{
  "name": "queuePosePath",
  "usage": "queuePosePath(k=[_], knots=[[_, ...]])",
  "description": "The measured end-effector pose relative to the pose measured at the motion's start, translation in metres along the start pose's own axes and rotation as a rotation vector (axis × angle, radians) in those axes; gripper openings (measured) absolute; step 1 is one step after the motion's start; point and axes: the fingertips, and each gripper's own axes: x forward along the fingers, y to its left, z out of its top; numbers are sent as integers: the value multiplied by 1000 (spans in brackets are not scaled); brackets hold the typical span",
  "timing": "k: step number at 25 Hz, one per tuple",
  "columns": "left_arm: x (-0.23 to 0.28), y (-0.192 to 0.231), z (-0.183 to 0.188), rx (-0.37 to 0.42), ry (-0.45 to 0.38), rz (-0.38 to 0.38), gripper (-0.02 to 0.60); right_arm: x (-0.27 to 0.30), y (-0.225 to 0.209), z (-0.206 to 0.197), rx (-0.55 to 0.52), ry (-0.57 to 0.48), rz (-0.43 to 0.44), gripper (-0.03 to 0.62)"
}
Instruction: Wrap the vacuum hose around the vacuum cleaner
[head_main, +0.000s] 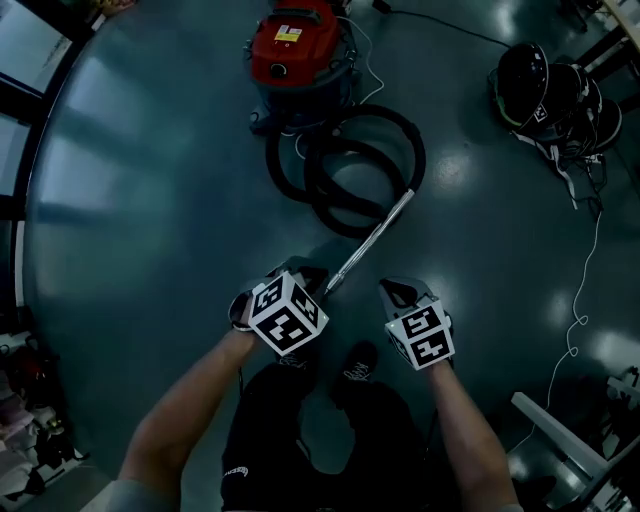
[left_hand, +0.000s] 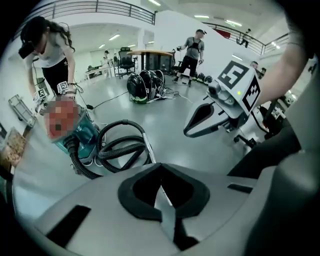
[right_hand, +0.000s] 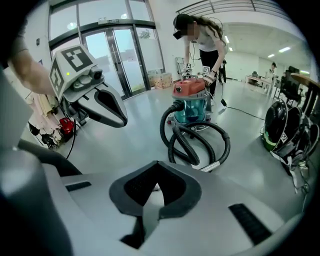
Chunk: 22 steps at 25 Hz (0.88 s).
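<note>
The vacuum cleaner (head_main: 295, 50) with a red top and a teal body (right_hand: 192, 102) stands on the floor ahead. Its black hose (head_main: 345, 165) lies beside it in loose loops, and the metal wand (head_main: 375, 235) runs from them toward me. My left gripper (head_main: 300, 272) hangs above the wand's near end, jaws shut and empty. Beside it to the right, my right gripper (head_main: 395, 290) is also shut on nothing. The left gripper view shows the hose (left_hand: 122, 147), the wand (left_hand: 149, 152) and my right gripper (left_hand: 192, 130). The right gripper view shows the hose (right_hand: 195, 142) and my left gripper (right_hand: 117, 120).
A cluster of black helmet-like gear (head_main: 545, 95) sits at the far right, with a thin white cable (head_main: 585, 270) trailing over the floor. A person (right_hand: 205, 35) bends over the vacuum from behind. Another person (left_hand: 192, 47) stands farther back. Glass doors (right_hand: 115, 55) lie to the left.
</note>
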Motion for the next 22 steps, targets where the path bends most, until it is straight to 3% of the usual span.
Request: queuePosePath(k=[6,14,22], knots=[[-101,-57,55,-136,-74,-16,6,-114,49,44,114,-69,23,3],[-215,-112,113,-227,-195,-1,6,-228,107,82,110,-113,14,3],[-303,-155,138,-175,-282,4,6,-305,152,144,76,-210,-29,3]])
